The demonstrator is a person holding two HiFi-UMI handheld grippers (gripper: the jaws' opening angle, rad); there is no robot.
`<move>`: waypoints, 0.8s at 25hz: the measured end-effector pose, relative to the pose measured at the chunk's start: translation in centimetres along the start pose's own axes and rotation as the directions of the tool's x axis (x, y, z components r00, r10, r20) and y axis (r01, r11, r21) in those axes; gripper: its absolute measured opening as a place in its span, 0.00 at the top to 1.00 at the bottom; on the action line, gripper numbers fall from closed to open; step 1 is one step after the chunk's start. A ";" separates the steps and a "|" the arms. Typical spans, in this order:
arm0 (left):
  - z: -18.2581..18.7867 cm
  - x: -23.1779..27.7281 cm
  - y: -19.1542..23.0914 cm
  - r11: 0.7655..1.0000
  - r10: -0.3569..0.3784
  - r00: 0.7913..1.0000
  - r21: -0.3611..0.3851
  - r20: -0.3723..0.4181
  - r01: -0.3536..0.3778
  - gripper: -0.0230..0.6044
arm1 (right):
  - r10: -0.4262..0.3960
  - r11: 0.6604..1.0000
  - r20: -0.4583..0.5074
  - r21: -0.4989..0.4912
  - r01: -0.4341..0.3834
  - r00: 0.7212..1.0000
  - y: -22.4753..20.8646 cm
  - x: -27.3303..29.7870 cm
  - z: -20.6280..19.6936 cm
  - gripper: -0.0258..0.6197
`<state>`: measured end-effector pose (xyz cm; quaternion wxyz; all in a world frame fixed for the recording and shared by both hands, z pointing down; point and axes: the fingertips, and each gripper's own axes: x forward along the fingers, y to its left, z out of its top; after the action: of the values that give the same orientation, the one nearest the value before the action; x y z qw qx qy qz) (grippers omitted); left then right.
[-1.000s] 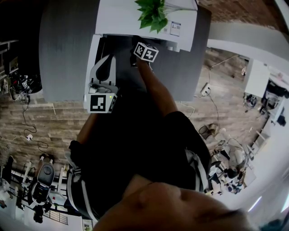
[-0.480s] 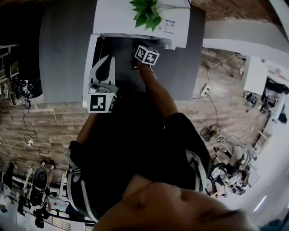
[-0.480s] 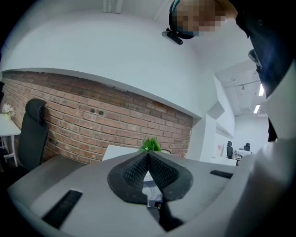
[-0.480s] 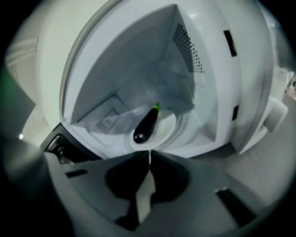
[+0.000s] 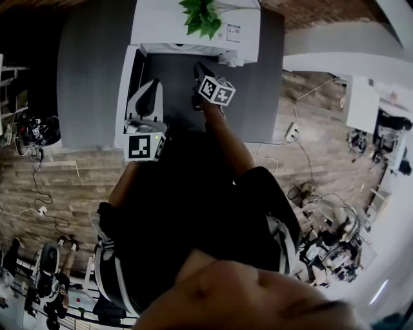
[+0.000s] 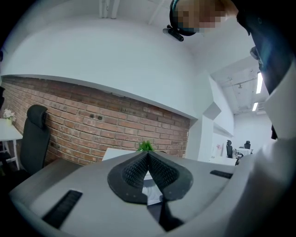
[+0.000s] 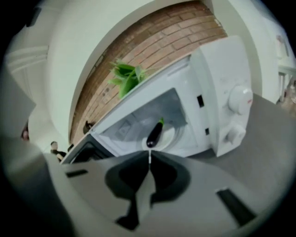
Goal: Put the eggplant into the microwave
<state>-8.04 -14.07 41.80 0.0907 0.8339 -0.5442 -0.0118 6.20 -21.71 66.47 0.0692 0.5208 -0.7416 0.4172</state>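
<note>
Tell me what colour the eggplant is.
The eggplant is nearly black with a green stem; right gripper view.

We seem to be in an office used as a test lab, with a mock kitchen corner. A white microwave [image 7: 185, 111] stands on a grey worktop [image 5: 90, 77], a plant [image 5: 200, 16] on top of it and a brick wall [image 6: 92, 125] behind it. Left of the microwave a black office chair [image 6: 34, 134] stands by a white table [image 6: 9, 132]. Cables [image 5: 45, 193] and a power strip [image 5: 292, 134] lie on the wood-plank floor [image 5: 71, 167] around the worktop. White desks [image 5: 361, 103] stand right of the microwave.
</note>
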 end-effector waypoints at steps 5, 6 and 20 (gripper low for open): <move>0.3 -0.8 -1.0 1.000 -0.011 1.000 0.016 0.021 0.011 0.90 | 0.022 0.999 0.060 -0.050 -0.019 0.998 1.1 -4.6 1.7 0.91; 0.2 -1.0 -1.1 1.000 -0.010 1.000 0.014 0.021 0.010 0.90 | 0.026 0.998 0.074 -0.064 -0.021 0.997 1.4 -5.5 2.1 0.90; -0.2 -1.7 -2.6 1.000 -0.027 1.000 0.012 0.012 0.026 0.90 | 0.105 0.976 0.215 -0.208 -0.059 0.971 5.9 -15.8 5.3 0.91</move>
<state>-6.36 -11.52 41.45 0.0823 0.8415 -0.5337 -0.0151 10.14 -13.43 51.31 0.0197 0.5237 -0.8037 0.2816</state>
